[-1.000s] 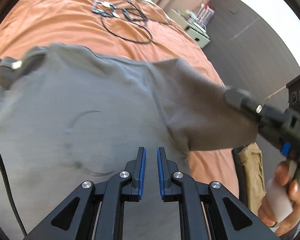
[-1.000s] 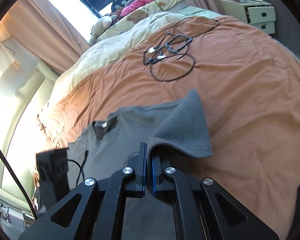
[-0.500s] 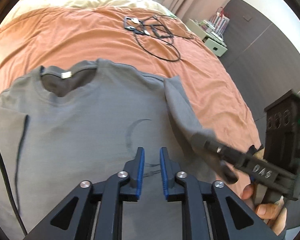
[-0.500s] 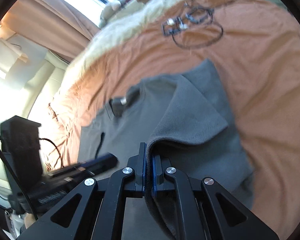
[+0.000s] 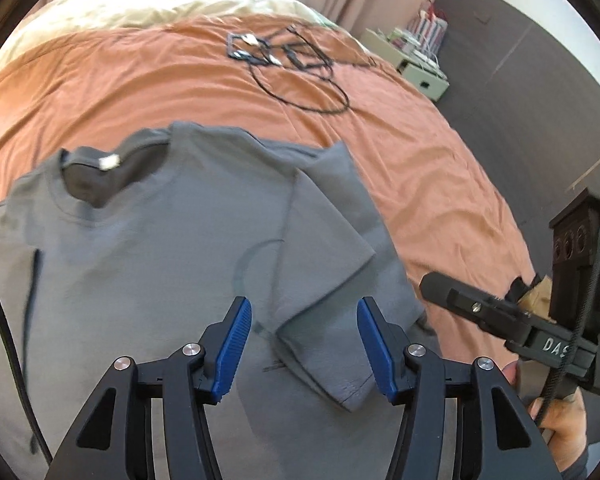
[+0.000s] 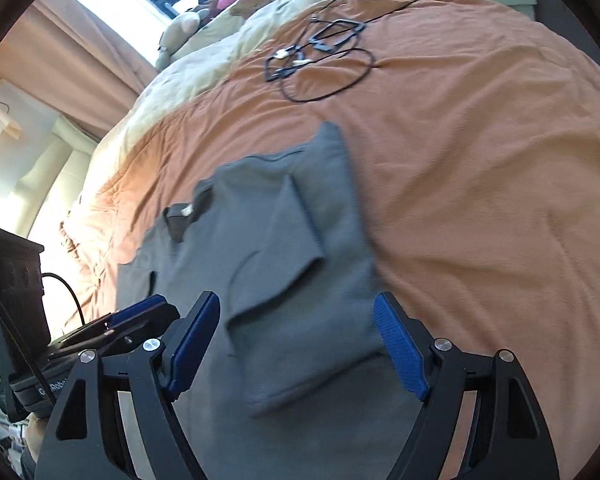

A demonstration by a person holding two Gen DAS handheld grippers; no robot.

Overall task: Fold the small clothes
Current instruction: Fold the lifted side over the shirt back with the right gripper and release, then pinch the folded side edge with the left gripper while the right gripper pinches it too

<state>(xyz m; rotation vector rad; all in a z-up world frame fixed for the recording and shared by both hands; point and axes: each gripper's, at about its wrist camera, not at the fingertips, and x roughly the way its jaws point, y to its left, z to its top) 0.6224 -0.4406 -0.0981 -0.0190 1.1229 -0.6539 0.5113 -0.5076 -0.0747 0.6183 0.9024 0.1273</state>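
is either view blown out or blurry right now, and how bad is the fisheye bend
Right wrist view: the window at upper left is blown out and washes the bed edge below it; the grey t-shirt is slightly motion-smeared. Left wrist view: even light, no glare, the shirt's left part soft. Both views: strong fisheye, with the orange bedspread bulging like a dome and black corners.

The right claw (image 6: pixel 298 344), a second ago pinching the grey T-shirt's (image 5: pixel 148 264) sleeve (image 5: pixel 332 264), has just been opening; the sleeve now lies folded across the shirt. The left claw (image 5: pixel 304 350) has also been opening, empty.
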